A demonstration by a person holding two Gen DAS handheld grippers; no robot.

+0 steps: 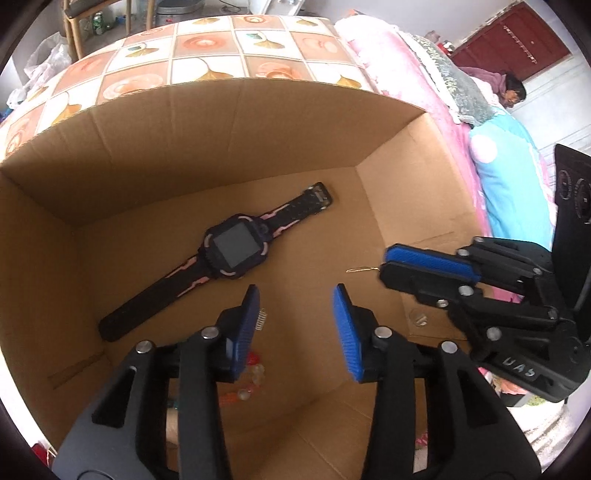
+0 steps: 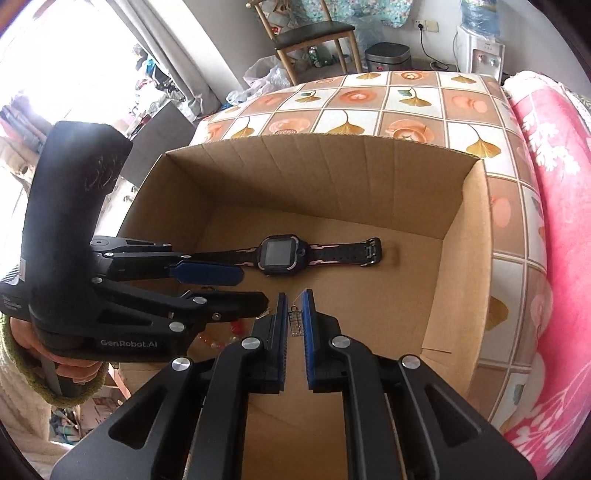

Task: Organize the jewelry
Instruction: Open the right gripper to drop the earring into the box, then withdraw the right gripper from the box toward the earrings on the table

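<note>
A black and pink smartwatch (image 1: 229,253) lies flat on the floor of an open cardboard box (image 1: 229,125); it also shows in the right wrist view (image 2: 282,254). My left gripper (image 1: 295,295) is open and empty, inside the box over red and clear beads (image 1: 253,373). A small silver spring-like piece (image 1: 262,318) lies by its left finger. My right gripper (image 2: 294,301) is nearly closed on a small silver earring (image 2: 294,319) with a thin hook. In the left wrist view the right gripper (image 1: 386,264) shows the gold hook (image 1: 360,269) sticking out.
The box (image 2: 469,236) stands on a table with a flower-tile cloth (image 2: 406,99). A pink bedspread (image 2: 561,206) lies to the right. A wooden chair (image 2: 314,33) and a bin (image 2: 388,55) stand beyond the table. A person sits far right (image 1: 509,88).
</note>
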